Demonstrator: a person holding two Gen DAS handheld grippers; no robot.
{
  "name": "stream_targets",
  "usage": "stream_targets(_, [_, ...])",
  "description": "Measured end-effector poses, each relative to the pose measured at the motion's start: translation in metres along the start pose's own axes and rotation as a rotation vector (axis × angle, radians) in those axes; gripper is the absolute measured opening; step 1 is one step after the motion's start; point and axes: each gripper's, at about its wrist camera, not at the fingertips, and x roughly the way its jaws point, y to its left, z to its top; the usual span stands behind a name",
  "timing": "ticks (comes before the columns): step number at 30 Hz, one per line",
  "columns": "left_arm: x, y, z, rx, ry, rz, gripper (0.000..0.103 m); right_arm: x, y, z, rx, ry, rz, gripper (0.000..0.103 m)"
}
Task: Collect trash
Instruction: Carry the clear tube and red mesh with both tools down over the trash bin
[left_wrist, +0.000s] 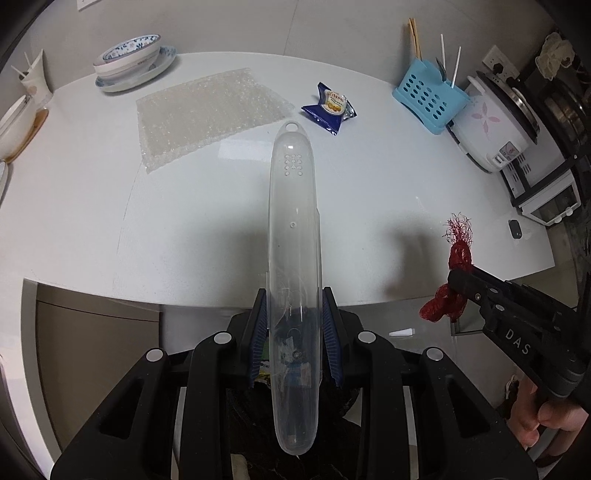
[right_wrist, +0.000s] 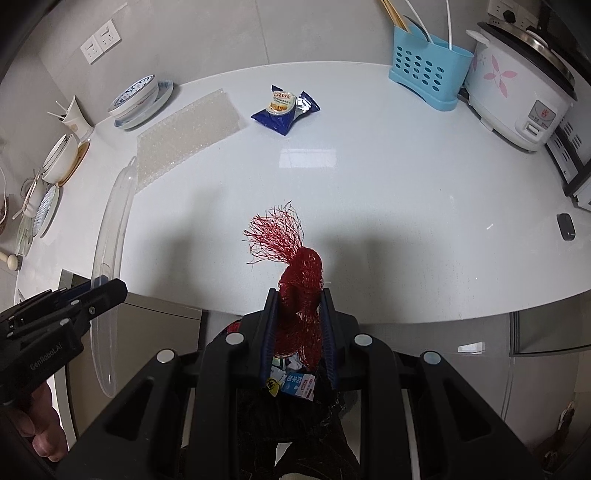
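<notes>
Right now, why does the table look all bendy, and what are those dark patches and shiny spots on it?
Left wrist view: the fisheye lens curves the white table; a pale ceiling-light glare sits beside the clear plastic case, with soft shadows below. Right wrist view: the same curving; a bright glare patch lies beyond the red mesh bag, and broad dark shadows lie on the table on both sides of the bag.

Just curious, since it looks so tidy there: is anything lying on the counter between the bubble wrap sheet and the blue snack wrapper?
Nothing: between the bubble wrap sheet and the blue snack wrapper is only bare white counter, clearest in the right wrist view.
</notes>
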Motion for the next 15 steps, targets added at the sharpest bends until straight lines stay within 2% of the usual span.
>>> stream_targets(15, [0.009, -0.010, -0.043, 0.053, 0.048, -0.015, 0.027, -0.003, -0.007, -0.031, -0.013, 0.021, 0.022, 0.021])
